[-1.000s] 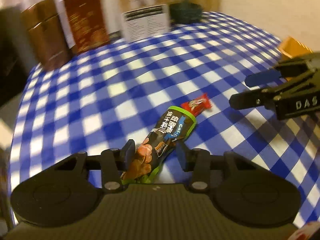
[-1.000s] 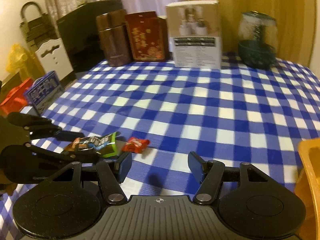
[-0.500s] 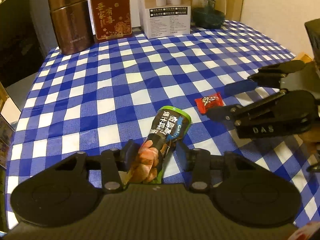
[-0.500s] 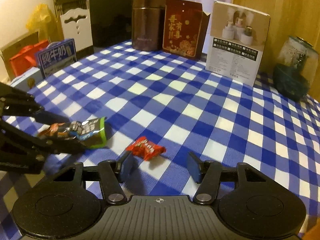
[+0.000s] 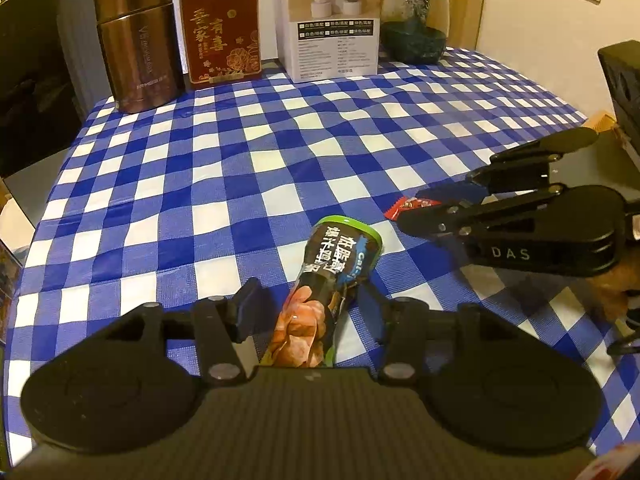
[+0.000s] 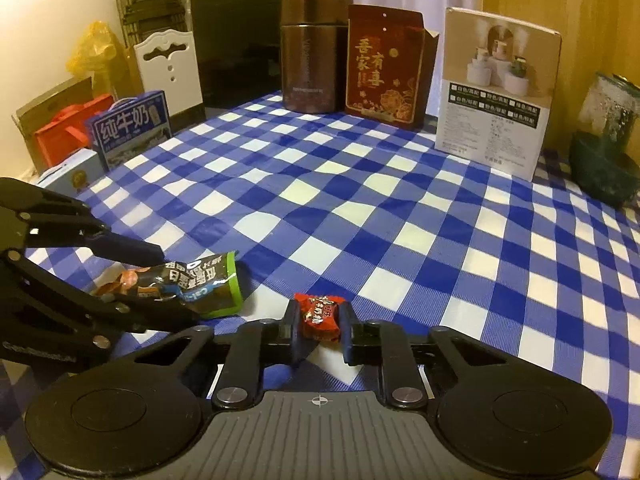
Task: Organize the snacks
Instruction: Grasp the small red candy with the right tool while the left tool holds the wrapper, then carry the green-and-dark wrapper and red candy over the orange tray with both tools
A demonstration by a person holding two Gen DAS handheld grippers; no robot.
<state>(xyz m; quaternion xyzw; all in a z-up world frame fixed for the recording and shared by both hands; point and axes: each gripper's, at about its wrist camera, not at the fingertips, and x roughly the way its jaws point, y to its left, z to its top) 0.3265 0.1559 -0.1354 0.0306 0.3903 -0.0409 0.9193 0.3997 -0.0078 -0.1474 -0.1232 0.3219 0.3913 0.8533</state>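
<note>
Two snacks lie near the front of your counter, which carries a blue-and-white checked cloth: a green-edged snack pouch and, just beside it, a red candy. Your left tongs stand spread around the pouch, one pad clear of it on the left, the other pad hard against it or hidden behind it. Your right tongs are clenched on the red candy, with both pads against the wrapper. The two tools sit close together, tips near each other. Along the far edge stand a bronze canister, a red gift box, a white carton and a glass jar, well apart from the snacks. Open cloth lies between them and your tools. Beyond the left edge are a milk carton and a yellow bag.
</note>
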